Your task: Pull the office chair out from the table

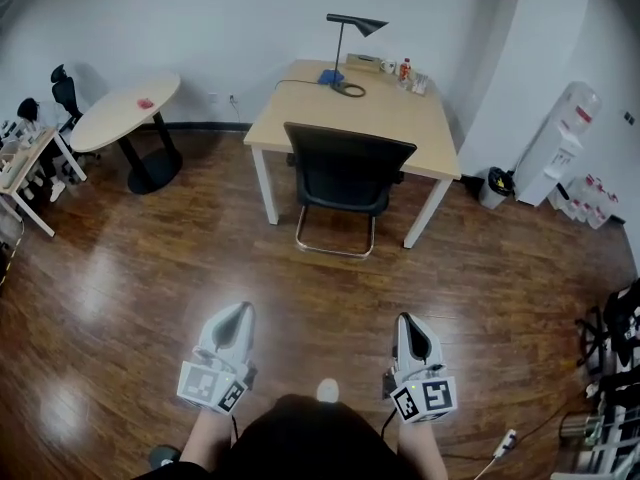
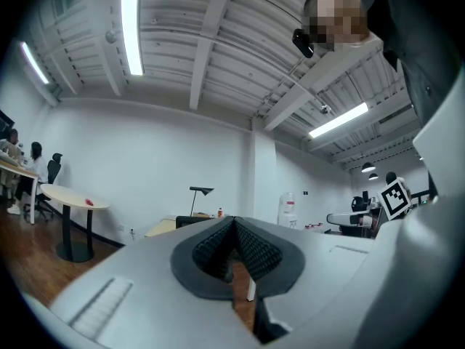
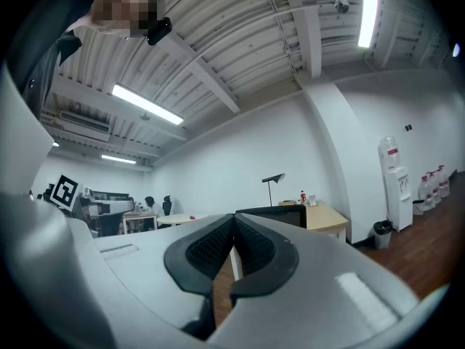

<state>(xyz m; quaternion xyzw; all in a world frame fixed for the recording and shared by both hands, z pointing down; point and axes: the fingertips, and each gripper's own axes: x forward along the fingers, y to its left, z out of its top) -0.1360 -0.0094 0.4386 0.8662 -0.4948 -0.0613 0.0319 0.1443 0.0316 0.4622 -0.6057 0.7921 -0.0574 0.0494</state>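
A black office chair (image 1: 345, 173) with a chrome sled base is tucked under the near side of a light wooden table (image 1: 345, 113), its back towards me. Both grippers hang well short of it over the wood floor. My left gripper (image 1: 240, 313) is shut and empty, pointing towards the chair. To its right, my right gripper (image 1: 407, 323) is shut and empty too. The left gripper view shows the left gripper (image 2: 234, 220) with jaws closed, the chair's back just behind the tips. Past the closed right gripper (image 3: 234, 217) in the right gripper view, the chair back (image 3: 280, 214) shows.
A black desk lamp (image 1: 350, 43), a blue item and bottles stand on the table. A round table (image 1: 125, 113) stands at the left, a water dispenser (image 1: 560, 143) and a black bin (image 1: 493, 186) at the right. Cluttered racks sit at both edges.
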